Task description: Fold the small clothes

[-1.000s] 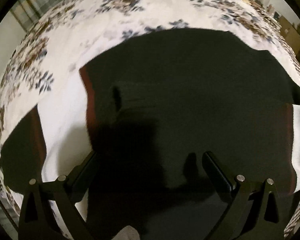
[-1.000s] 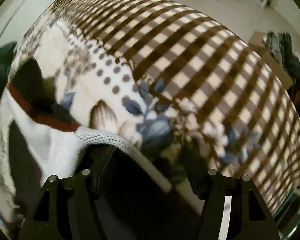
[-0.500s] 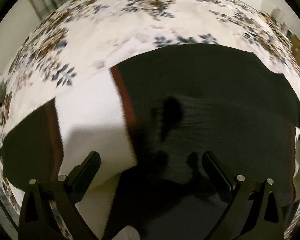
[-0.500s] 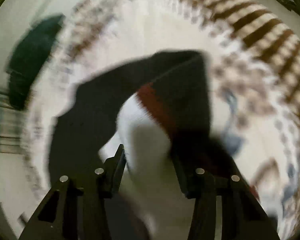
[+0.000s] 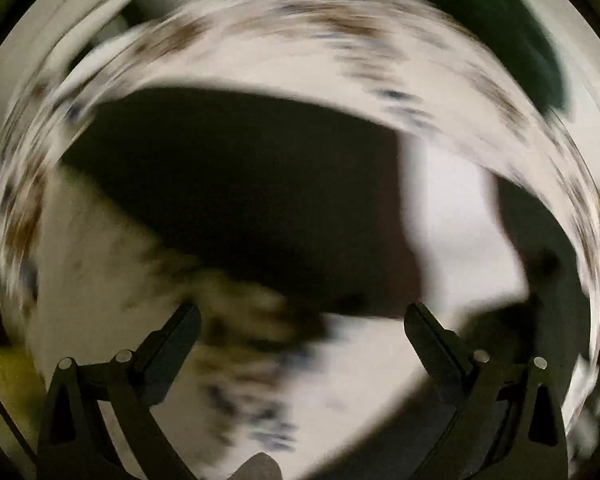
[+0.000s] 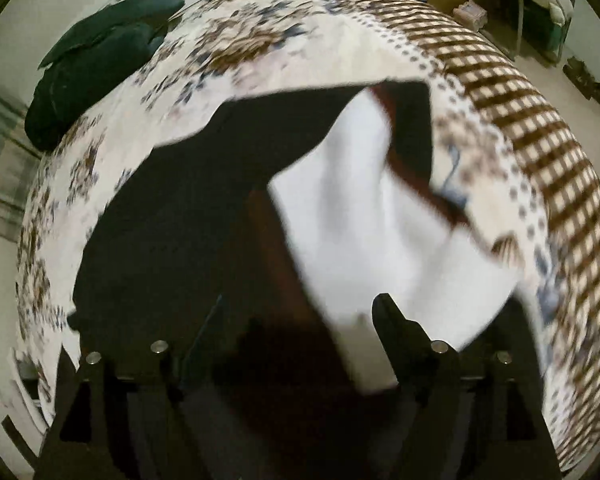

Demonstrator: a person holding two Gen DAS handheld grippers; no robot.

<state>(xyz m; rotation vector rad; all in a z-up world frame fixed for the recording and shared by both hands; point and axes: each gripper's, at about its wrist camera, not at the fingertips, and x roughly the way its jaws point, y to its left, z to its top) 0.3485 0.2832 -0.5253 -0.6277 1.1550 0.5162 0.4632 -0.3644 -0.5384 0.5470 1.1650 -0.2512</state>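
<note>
Garment in black, white and red is being folded on the bed; right gripper fingers are being opened, left gripper fingers released, empty. Next grab probably needed around 1 o'clock edge.

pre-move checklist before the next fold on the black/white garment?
1. Left gripper jaws open, nothing between them: ok.
2. Right gripper jaws opening; whether cloth is between them: cannot tell.
3. Garment on the floral blanket, white panel doubled over the black: ok.
4. Fold edges aligned: cannot tell, blurred.
5. Dark green bundle apart from the garment: ok.
</note>
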